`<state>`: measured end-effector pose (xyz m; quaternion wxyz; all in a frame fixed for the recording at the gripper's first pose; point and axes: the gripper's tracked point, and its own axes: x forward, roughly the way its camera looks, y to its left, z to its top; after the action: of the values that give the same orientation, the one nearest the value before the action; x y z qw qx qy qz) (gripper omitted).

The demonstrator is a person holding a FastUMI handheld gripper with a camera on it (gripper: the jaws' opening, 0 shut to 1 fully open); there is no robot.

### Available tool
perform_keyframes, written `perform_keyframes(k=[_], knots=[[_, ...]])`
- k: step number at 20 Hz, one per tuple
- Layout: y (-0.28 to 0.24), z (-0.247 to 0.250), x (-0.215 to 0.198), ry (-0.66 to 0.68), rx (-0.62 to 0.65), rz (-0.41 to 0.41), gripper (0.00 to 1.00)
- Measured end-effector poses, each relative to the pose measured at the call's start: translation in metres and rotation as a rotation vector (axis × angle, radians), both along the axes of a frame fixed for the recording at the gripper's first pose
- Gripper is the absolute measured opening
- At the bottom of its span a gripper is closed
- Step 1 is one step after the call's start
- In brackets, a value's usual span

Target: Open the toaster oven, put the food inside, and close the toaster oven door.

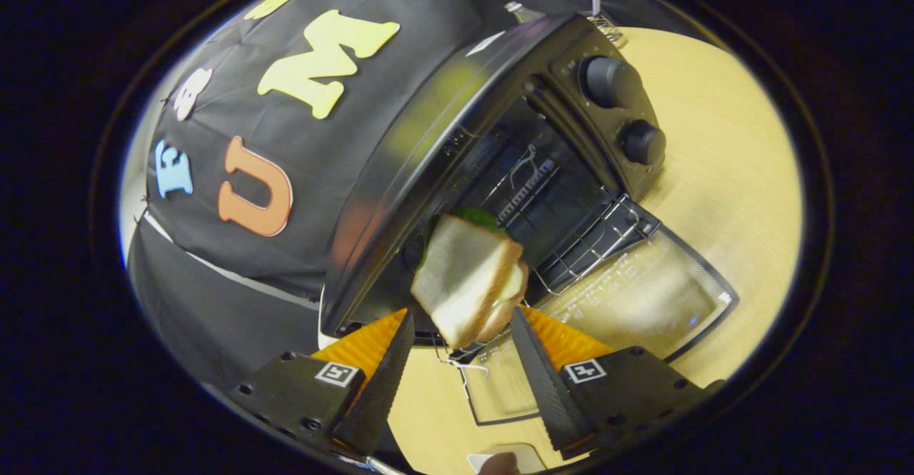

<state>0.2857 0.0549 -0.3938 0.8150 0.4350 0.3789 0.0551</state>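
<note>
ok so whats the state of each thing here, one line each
toaster oven: open, cavity exposed
glass door: swung fully down over the wooden table
wire rack: partly slid out over the door
sandwich: held off the table, just in front of the opening
gripper: shut on the sandwich
two knobs: setting unreadable

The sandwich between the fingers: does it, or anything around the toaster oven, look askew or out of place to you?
The sandwich sits tilted between the gripper fingers, lettuce poking out behind. The toaster oven door lies open with the rack slid partly out. Nothing spilled.
</note>
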Motion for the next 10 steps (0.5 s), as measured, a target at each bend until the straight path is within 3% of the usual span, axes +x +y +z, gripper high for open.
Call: perform_keyframes(k=[10], knots=[[-0.02,0.043,-0.075,-0.141,-0.372,0.242,0.92]])
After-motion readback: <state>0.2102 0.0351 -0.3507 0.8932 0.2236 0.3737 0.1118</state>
